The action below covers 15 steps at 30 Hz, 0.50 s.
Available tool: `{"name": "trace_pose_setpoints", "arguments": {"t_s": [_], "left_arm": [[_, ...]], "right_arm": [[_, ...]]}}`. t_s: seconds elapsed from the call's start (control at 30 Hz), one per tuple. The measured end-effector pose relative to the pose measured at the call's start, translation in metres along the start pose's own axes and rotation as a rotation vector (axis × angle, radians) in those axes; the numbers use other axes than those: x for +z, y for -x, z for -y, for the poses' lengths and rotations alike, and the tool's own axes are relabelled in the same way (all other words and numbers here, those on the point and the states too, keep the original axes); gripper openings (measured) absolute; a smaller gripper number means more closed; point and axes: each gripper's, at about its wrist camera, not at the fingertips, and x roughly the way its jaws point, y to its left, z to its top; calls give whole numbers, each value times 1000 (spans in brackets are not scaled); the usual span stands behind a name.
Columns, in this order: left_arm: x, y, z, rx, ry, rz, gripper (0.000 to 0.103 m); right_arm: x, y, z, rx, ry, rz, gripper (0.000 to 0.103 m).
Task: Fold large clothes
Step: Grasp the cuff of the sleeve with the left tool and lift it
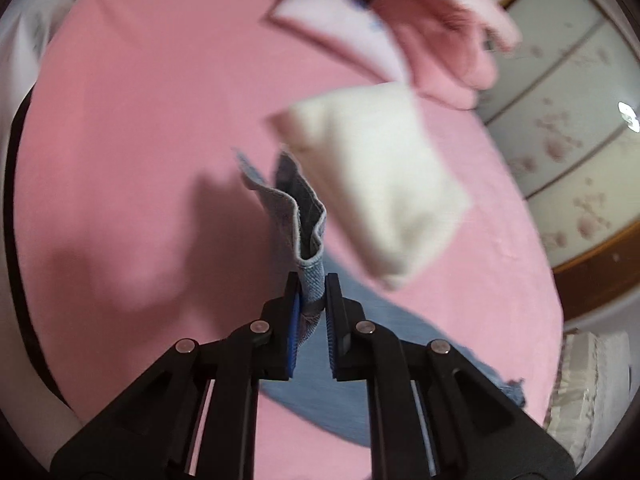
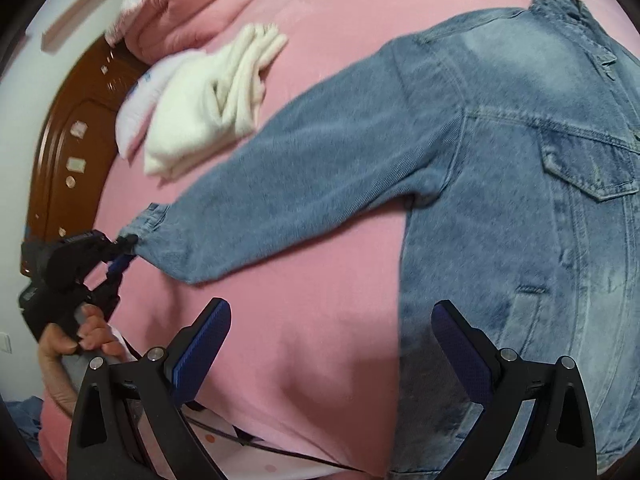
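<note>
On pink bedsheet (image 2: 320, 320): denim jacket (image 2: 500, 200) lies spread | left gripper (image 1: 312, 308) clamps sleeve cuff (image 1: 310, 280) | right gripper (image 2: 332, 344) fingers apart beside jacket hem | advice: carry cuff across chest, keeping sleeve flat.

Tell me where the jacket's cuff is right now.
The cuff is pinched in the left gripper, lifted off the pink bed. In the right wrist view it sits at far left, below the folded white garment.
</note>
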Motion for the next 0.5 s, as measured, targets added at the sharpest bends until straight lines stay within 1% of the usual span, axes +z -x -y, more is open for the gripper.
{"name": "trace_pose_setpoints", "arguments": {"t_s": [0.07,0.13,0.17,0.3,0.4,0.5], "left_arm": [[-13,13,35,-25,-41,17,9],[-34,22,69,-72,-71,10,9],[-50,25,92,-107,-99,-3,9],[-110,36,163,-200,-224,-44,9],[-160,31,211,-253,-305,-96,9],[-216,20,254,-290,-418,-130,9]], "right_arm": [[3,13,14,15,-11,24,102],[5,24,36,21,-30,39,102],[5,29,48,17,-43,46,102],[9,67,117,4,-113,77,102],[16,89,169,-24,-148,111,102],[26,114,221,-63,-177,153,102]]}}
